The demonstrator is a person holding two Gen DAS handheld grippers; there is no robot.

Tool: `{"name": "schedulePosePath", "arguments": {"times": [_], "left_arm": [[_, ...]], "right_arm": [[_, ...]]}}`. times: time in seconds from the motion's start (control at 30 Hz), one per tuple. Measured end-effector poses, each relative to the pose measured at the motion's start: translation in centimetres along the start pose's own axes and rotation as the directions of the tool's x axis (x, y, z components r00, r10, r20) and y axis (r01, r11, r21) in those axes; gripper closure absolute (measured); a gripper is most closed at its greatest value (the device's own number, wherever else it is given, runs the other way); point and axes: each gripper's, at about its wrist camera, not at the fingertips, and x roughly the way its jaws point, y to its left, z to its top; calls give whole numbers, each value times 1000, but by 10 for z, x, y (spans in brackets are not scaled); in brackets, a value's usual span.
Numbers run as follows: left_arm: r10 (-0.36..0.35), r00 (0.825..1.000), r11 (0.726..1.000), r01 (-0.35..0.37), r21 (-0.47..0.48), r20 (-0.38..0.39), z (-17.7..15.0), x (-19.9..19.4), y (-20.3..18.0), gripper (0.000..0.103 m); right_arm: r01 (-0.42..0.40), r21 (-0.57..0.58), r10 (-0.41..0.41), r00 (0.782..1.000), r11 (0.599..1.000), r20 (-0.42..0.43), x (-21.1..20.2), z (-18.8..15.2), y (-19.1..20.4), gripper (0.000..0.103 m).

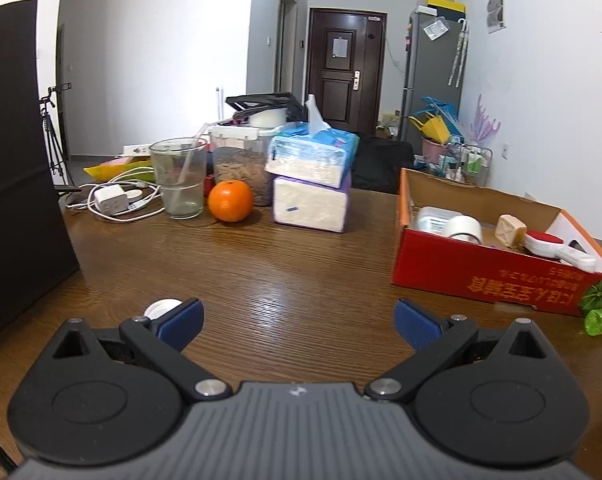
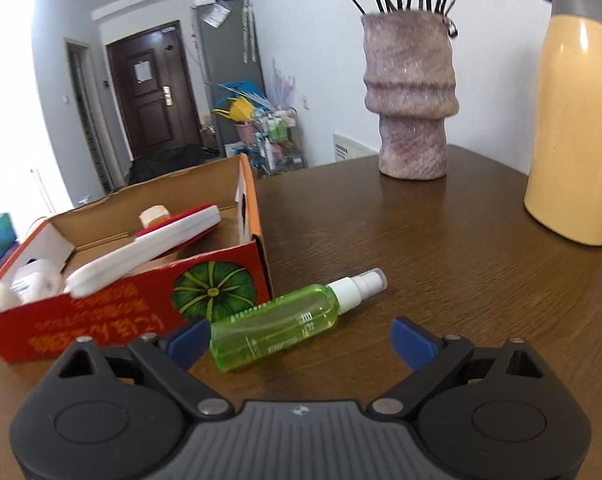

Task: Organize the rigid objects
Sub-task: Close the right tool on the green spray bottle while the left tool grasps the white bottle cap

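Right gripper (image 2: 299, 338) is held wide open, nothing gripped, with green spray bottle (image 2: 277, 322) lying on wooden table (image 2: 441, 264) between its pads, just right of red box (image 2: 237, 268).

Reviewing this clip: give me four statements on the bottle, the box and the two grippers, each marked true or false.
1. The green spray bottle lies on its side on the table. True.
2. The bottle sits inside the red cardboard box. False: it lies outside, by the box's corner.
3. The right gripper is clamped on the bottle. False: its jaws stand open around the bottle's base.
4. The left gripper is open and holds nothing. True.
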Motion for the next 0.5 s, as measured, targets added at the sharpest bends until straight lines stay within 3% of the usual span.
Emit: {"name": "schedulePosePath", "arguments": {"times": [0.2, 0.33, 0.5], "left_arm": [[32, 999, 999, -32, -13, -11, 4, 9, 16, 0], [61, 998, 998, -61, -20, -24, 6, 17, 28, 0], [103, 994, 994, -105, -39, -45, 9, 28, 49, 0]], "right_arm": [[41, 70, -39, 999, 997, -34, 26, 9, 3, 13], [63, 90, -57, 996, 994, -67, 38, 11, 4, 23], [86, 49, -83, 994, 995, -70, 40, 6, 8, 45]]}}
